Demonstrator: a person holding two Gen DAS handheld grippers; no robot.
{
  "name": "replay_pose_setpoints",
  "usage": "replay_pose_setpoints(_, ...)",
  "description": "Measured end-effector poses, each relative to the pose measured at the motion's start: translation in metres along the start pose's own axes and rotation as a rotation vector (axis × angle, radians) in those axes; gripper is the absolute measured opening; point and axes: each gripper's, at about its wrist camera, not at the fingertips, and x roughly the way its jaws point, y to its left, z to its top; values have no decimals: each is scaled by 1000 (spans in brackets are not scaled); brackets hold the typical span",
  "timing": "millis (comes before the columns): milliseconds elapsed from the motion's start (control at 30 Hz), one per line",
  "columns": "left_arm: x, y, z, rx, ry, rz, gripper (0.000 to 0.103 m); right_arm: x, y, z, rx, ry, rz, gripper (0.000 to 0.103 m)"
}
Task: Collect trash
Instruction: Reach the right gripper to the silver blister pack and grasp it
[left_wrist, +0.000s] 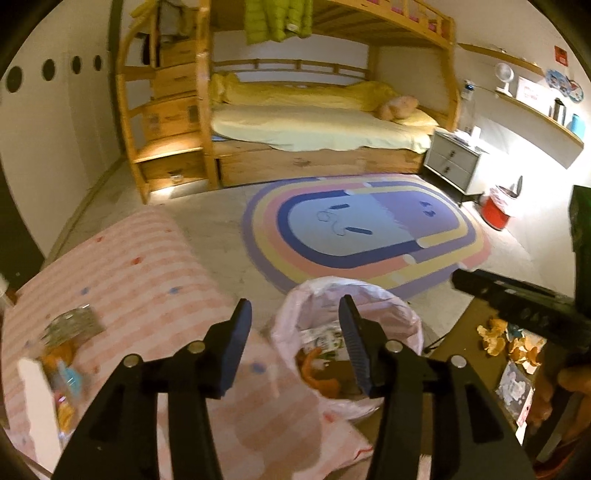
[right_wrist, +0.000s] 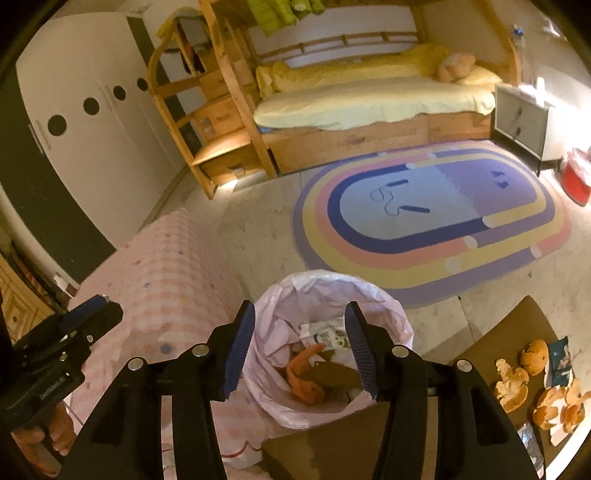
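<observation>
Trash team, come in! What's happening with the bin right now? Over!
Left tool and right tool both open, empty, above the bin. Wrappers, peel inside. Orange peels not yet collected. Nothing blocking.

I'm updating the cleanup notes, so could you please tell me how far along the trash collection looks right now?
Partly done. The lined bin already holds peel and a crumpled wrapper. Nothing is in hand: the left gripper and right gripper are both open and empty above the bin. Left to collect: orange peels and wrappers on the brown surface, and more litter on the pink checked cover.
</observation>
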Motion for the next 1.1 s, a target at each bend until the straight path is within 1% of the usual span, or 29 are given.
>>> replay_pose_setpoints(100,-22,13,-9,-27,-15,28,52,-15,16,-4,-23,-21,25,51)
replay_pose_setpoints(167,-37,22,-16,-47,-18,47,55,-21,28,-8,-42,-27,44,51)
replay_pose_setpoints(300,-65,44,-32,-85,-27,103,56,-29,56,-19,-91,-18,88,50)
replay_pose_setpoints(400,-88,65,-45,-130,-33,158,59,-32,82,-26,-137,-8,117,50)
replay_pose_setpoints(533,-124,96,-64,-211,-51,246,69,-37,123,-37,-216,9,168,50)
replay_pose_setpoints(633,-145,118,-78,-253,-46,319,71,-38,154,-46,-284,26,197,50)
replay_pose_setpoints(800,-166,156,-111,-324,-29,412,74,-28,197,-62,-373,57,236,50)
replay_pose_setpoints(933,-174,191,-138,-393,4,467,75,-19,220,-73,-407,85,258,50)
replay_pose_setpoints(967,-176,198,-142,-404,11,479,77,-16,225,-75,-416,92,263,50)
replay_pose_setpoints(1100,-184,220,-158,-450,20,501,78,-6,245,-85,-453,120,272,50)
